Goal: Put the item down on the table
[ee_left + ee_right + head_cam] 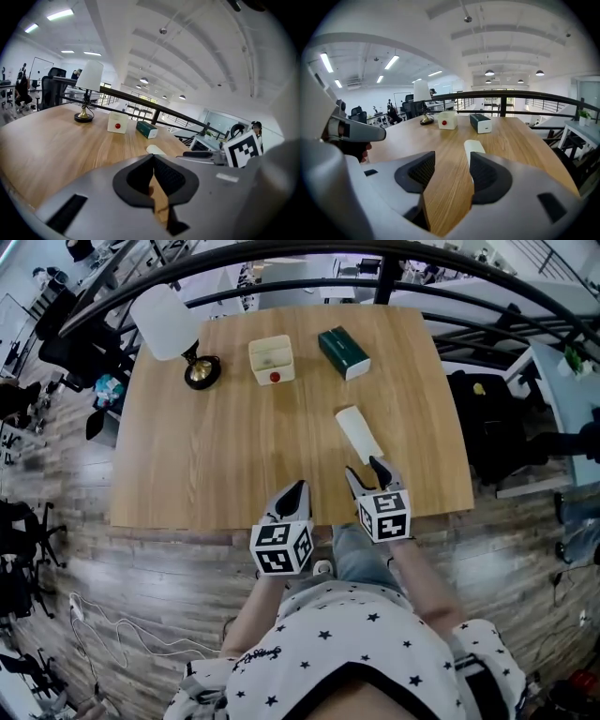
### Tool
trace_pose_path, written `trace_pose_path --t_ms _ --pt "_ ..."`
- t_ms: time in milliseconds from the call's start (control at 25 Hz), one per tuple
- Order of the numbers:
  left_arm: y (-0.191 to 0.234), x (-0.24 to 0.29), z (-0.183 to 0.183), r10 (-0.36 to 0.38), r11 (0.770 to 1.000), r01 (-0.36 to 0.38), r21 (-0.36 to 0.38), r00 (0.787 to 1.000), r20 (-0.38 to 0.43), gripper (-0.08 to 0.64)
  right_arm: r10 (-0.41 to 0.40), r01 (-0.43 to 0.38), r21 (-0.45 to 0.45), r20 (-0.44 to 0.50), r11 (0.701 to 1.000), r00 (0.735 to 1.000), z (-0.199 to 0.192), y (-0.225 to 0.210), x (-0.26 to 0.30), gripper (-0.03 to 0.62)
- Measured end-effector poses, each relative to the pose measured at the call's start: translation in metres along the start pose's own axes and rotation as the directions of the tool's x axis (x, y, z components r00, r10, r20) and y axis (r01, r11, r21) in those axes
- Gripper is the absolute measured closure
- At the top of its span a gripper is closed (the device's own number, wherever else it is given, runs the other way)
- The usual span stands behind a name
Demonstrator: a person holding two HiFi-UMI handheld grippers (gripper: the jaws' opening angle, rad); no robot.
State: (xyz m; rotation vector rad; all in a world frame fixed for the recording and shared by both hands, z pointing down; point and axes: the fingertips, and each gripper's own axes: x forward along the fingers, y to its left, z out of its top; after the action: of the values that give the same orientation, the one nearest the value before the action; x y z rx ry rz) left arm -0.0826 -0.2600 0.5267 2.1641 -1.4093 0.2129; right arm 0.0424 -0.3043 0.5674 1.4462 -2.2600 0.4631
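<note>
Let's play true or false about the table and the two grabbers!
1. The right gripper holds the white item. False: its jaws are apart and empty; the item lies on the table ahead of them.
2. The left gripper is shut and empty. True.
3. The lamp lies on its side. False: it stands upright.
4. The box with the red dot sits between the lamp and the green box. True.
</note>
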Motion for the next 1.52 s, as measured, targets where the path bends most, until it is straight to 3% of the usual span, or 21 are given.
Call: trace_pose_path --t_ms 520,1000,1520 --pt "-0.023 -0.091 -0.03 -0.001 1.0 0.0 0.007 0.998 0.058 0.546 -0.023 0.015 0.057 0.136 0.998 0.99 -0.011 0.052 -0.119 0.584" --pt "-0.053 -0.127 -0.046 -0.033 0.999 0.029 0.042 0.995 0.09 0.546 -0.042 0.03 0.056 0.248 0.998 0.968 -0.008 0.065 -0.188 0.597" --pt "-0.063 -0.111 -0.043 -0.049 0.998 0.046 0.034 0.995 0.084 0.546 0.015 -0.013 -0.008 0.259 1.0 0.966 0.003 0.065 -0.192 0.598"
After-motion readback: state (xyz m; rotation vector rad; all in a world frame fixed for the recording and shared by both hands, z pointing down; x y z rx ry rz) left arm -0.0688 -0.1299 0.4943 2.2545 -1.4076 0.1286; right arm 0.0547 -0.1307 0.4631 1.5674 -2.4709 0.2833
